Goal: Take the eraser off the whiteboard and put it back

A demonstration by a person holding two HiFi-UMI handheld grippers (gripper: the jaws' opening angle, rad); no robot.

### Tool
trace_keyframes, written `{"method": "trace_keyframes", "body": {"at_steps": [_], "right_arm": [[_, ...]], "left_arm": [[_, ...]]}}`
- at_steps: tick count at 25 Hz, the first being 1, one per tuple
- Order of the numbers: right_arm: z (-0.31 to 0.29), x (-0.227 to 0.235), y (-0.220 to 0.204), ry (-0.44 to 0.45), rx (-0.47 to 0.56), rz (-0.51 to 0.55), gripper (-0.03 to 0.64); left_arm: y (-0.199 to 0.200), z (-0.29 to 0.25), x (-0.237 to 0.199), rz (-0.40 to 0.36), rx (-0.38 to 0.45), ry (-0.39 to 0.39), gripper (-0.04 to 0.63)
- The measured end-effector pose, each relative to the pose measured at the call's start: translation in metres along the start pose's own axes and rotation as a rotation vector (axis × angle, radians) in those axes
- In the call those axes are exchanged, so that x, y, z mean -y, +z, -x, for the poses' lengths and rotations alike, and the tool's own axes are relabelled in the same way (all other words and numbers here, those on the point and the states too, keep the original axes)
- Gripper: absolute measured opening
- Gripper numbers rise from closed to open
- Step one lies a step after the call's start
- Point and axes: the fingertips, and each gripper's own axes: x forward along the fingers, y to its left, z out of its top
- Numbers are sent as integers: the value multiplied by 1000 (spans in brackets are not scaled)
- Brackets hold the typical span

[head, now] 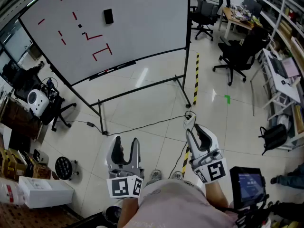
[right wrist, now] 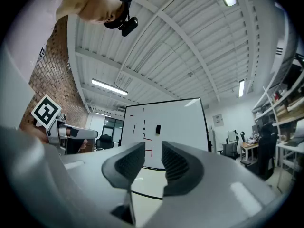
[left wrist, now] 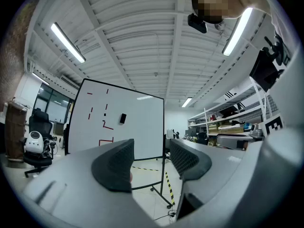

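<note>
A black eraser (head: pixel 108 16) sticks to the whiteboard (head: pixel 142 13) near its top, next to several red marks. It also shows in the left gripper view as the eraser (left wrist: pixel 122 118) and in the right gripper view as the eraser (right wrist: pixel 158 129). Both grippers are held low near the person's body, far from the board and pointing towards it. My left gripper (head: pixel 126 144) has its jaws apart with nothing between them (left wrist: pixel 151 158). My right gripper (head: pixel 197 129) shows a narrower gap, also with nothing in it (right wrist: pixel 153 158).
The whiteboard stands on a wheeled frame (head: pixel 183 87) with a cable (head: pixel 142 125) trailing across the tiled floor. Yellow-black tape (head: pixel 195 77) marks the floor. Black office chairs (head: pixel 237 56) and desks stand right; a chair (head: pixel 47 106) and boxes (head: pixel 33 191) stand left.
</note>
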Motion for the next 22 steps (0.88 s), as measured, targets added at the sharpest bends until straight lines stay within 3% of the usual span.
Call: {"method": "trace_keyframes", "body": {"at_steps": [5, 15, 22], "right_arm": [[-11, 8, 19, 21, 41, 74, 101], [-20, 11, 9, 100, 29, 58, 101], [-70, 10, 2, 179, 54, 46, 101]], "left_arm": [[5, -16, 21, -77, -2, -26, 242], [-3, -22, 31, -69, -13, 22, 242], [0, -49, -4, -60, 0, 93, 242]]}}
